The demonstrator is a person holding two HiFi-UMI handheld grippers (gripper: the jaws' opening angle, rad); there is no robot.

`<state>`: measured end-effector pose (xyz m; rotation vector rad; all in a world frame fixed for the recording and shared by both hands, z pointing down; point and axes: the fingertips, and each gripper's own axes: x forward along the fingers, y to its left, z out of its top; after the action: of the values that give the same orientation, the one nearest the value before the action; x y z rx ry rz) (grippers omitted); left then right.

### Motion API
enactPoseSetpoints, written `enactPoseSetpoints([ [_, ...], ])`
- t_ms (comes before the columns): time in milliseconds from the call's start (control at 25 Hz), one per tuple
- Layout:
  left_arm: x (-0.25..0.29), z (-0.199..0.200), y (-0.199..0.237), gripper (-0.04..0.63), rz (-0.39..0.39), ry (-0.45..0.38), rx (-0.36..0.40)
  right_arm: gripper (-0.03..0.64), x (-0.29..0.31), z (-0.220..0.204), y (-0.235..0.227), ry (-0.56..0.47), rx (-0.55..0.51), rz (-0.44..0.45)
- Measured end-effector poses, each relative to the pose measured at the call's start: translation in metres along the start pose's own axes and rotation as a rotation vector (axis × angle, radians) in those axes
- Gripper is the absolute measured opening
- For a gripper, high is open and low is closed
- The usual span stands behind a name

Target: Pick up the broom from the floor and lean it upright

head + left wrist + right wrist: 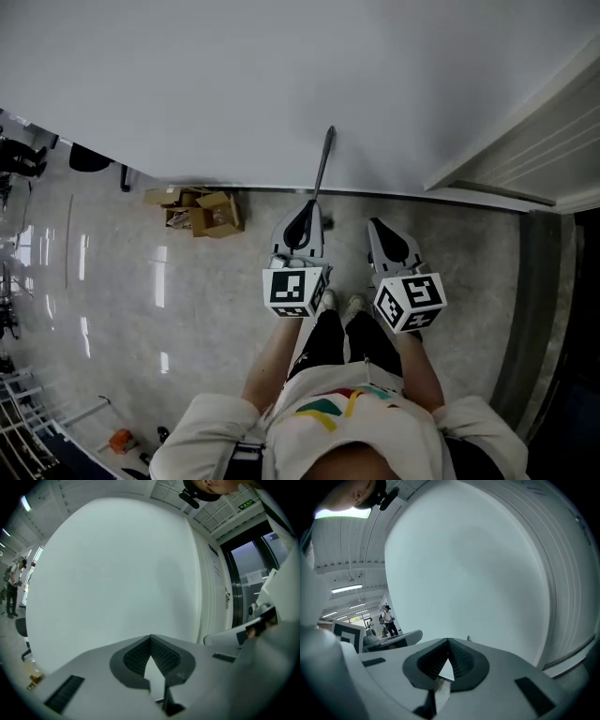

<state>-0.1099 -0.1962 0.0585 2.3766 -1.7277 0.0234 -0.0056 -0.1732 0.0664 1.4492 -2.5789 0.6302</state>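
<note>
Grey-handled single broom [324, 164] leaning on white wall [234, 75], left gripper [307, 206] and right gripper [376, 225], two in all, fingers clenched empty.

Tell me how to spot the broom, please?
Start at the big white wall. Where it meets the floor, just ahead of the left tongs, the broom stands against it. It is the only thin dark stick; the cardboard boxes to its left are squat and brown.

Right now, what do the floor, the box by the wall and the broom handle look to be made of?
Floor: polished stone or stone-look tile, glossy; bright light reflections streak it.
Box: brown cardboard, matte, with loose flaps.
Broom handle: thin dark rod, perhaps metal or plastic; too small to tell.
</note>
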Motion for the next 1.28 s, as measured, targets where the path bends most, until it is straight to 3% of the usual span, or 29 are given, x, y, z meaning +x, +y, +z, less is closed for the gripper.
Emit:
enactPoseSetpoints([
  [240,-0.060,0.059,-0.020,0.044,-0.009,-0.006,0.029,0.012,-0.058,0.058,0.059,-0.056,-0.113,0.050],
  [840,-0.117,0.082,-0.041,0.044,0.014,-0.081,0.049,0.012,-0.102,0.069,0.083,-0.128,-0.174,0.091],
  [1280,-0.123,0.083,-0.023,0.044,0.062,-0.086,0.031,0.012,-0.092,0.060,0.097,-0.110,-0.164,0.135],
])
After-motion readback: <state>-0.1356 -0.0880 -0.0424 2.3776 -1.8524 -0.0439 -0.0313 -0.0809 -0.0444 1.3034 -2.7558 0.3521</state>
